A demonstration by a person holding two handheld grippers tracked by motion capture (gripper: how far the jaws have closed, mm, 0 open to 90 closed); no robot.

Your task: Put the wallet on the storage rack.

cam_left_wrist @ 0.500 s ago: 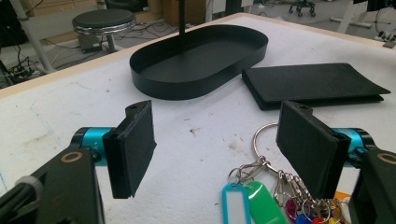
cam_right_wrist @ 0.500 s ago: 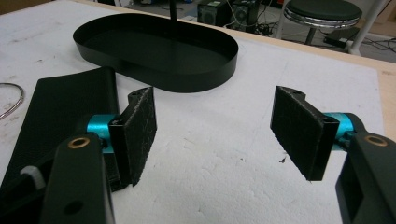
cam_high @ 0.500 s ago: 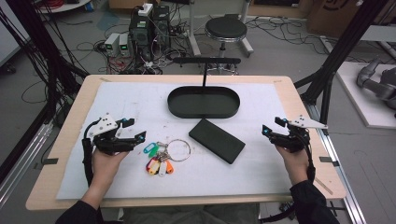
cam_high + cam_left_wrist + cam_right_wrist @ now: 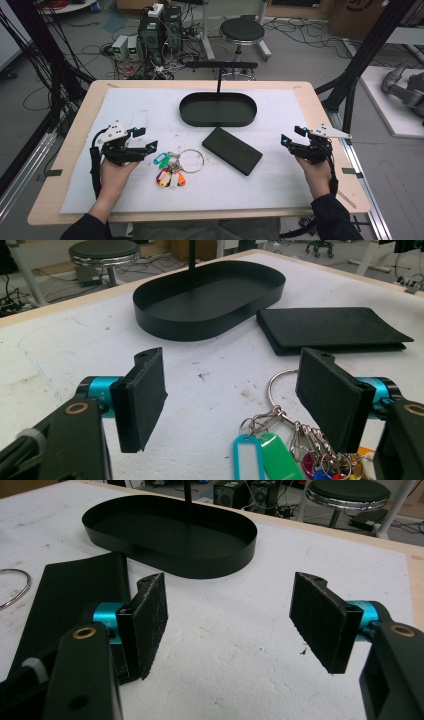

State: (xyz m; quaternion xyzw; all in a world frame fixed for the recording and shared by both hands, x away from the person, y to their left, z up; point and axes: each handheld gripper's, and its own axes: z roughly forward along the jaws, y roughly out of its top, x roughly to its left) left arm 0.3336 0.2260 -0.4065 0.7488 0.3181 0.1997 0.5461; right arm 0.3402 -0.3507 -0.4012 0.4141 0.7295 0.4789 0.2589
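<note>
Right now your left hand-held gripper point(image 4: 150, 146) sits low over the white-covered tabletop point(image 4: 150, 110) with its jaws spread wide and nothing between them, just beside the bunch of keys with coloured plastic tags on a large metal ring point(image 4: 176, 167); in the left gripper view the ring and tags lie right under the far jaw. Your right hand-held gripper point(image 4: 284, 140) is also wide open and empty, near the right edge, well apart from the flat black rectangular wallet point(image 4: 232, 150) that lies between the keys and that gripper. Behind both stands the black oval metal tray point(image 4: 218, 120), with nothing in it. Expect the key bunch to be light but loose and floppy: the tags will swing and the thin ring will likely slip on the pads if you pinch it edge-on. A better hold is probably across the clustered tags and clasps, where there is bulk to squeeze. The wallet looks soft-sided and flat, so take it across a long edge.
</note>
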